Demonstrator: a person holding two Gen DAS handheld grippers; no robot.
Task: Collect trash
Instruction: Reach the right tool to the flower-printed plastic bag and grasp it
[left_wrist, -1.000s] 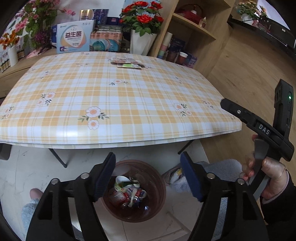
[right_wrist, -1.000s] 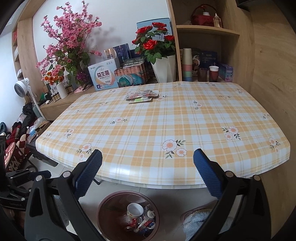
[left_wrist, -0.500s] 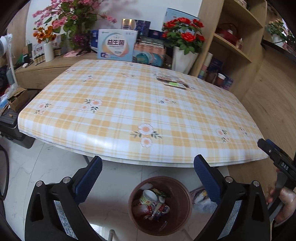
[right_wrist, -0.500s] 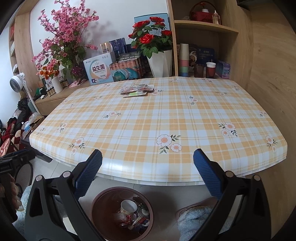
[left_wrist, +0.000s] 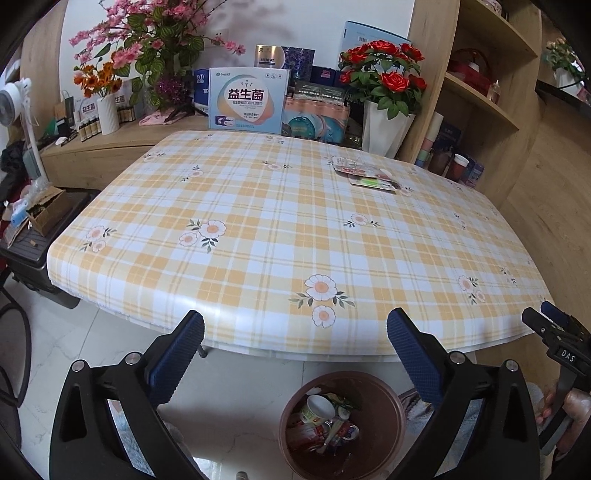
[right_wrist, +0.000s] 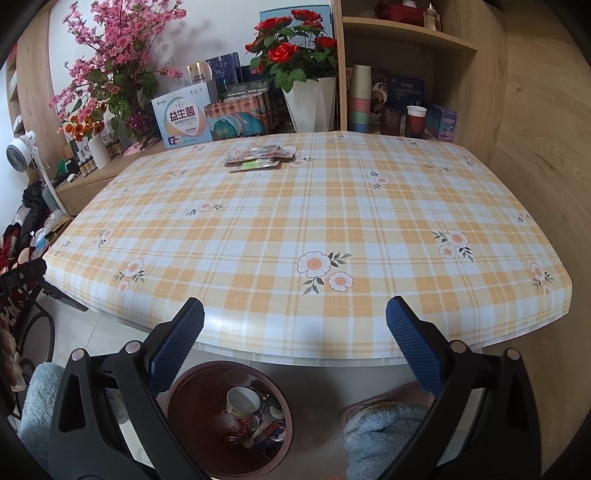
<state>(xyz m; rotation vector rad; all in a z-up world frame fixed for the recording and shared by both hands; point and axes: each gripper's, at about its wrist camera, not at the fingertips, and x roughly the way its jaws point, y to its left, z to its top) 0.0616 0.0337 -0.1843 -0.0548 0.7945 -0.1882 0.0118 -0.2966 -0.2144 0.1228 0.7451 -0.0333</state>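
A brown trash bin stands on the floor under the table's near edge, holding a paper cup and several wrappers; it also shows in the right wrist view. A small pile of wrappers lies on the far side of the plaid table; it shows in the right wrist view too. My left gripper is open and empty, above the bin in front of the table edge. My right gripper is open and empty in the same low spot, and it appears at the left wrist view's right edge.
A low sideboard behind the table holds boxes, flower vases and bottles. Wooden shelves with cups stand at the back right. A fan and clutter sit at the left. A fluffy blue slipper lies beside the bin.
My left gripper has opened wider and risen back from over the bin, so more of the table shows. My right gripper has shifted slightly and stays open.
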